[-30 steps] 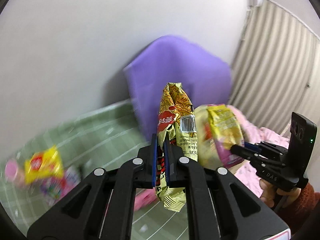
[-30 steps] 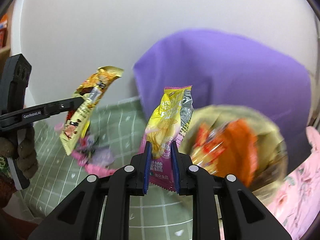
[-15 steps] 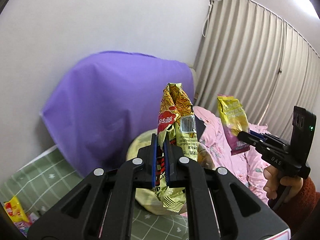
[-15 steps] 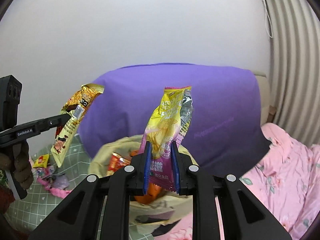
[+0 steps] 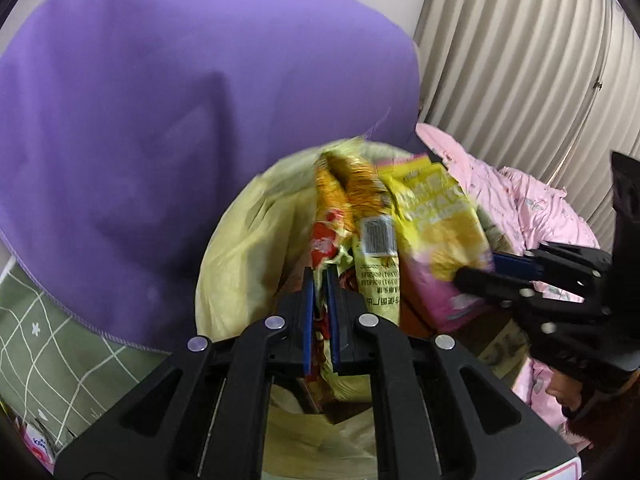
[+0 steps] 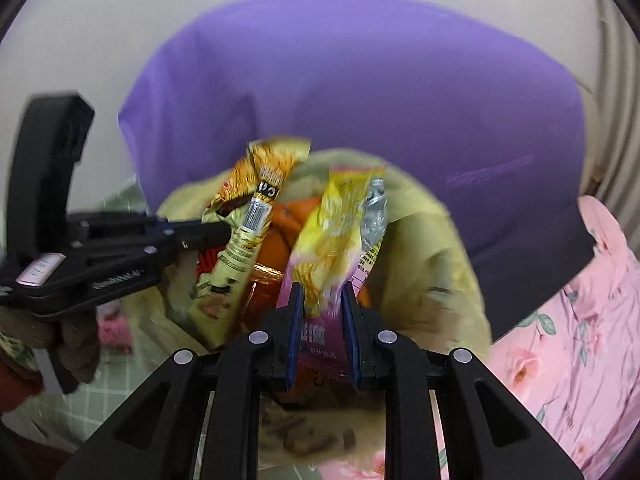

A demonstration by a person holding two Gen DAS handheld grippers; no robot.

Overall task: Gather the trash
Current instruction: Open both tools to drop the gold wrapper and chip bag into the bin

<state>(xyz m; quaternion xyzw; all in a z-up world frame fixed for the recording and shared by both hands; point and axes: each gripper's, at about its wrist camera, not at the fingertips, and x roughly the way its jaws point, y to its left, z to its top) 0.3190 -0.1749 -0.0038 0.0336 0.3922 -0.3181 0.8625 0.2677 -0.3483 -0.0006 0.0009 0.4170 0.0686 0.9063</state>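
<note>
Both tools grip wrappers over the yellow bag (image 5: 240, 264); left tool (image 5: 320, 312) is clamped tight on a gold wrapper (image 5: 360, 216) with a barcode, standing upright between its blue pads; right tool (image 6: 322, 332) pinches a yellow-and-pink wrapper (image 6: 332, 240) by its lower end, jaws partly apart around it; the bag's mouth gapes beneath both, orange packets (image 6: 280, 248) already inside; it sits on the bed against a purple cushion (image 5: 160, 120), pink quilt (image 6: 580, 340) beside it.
</note>
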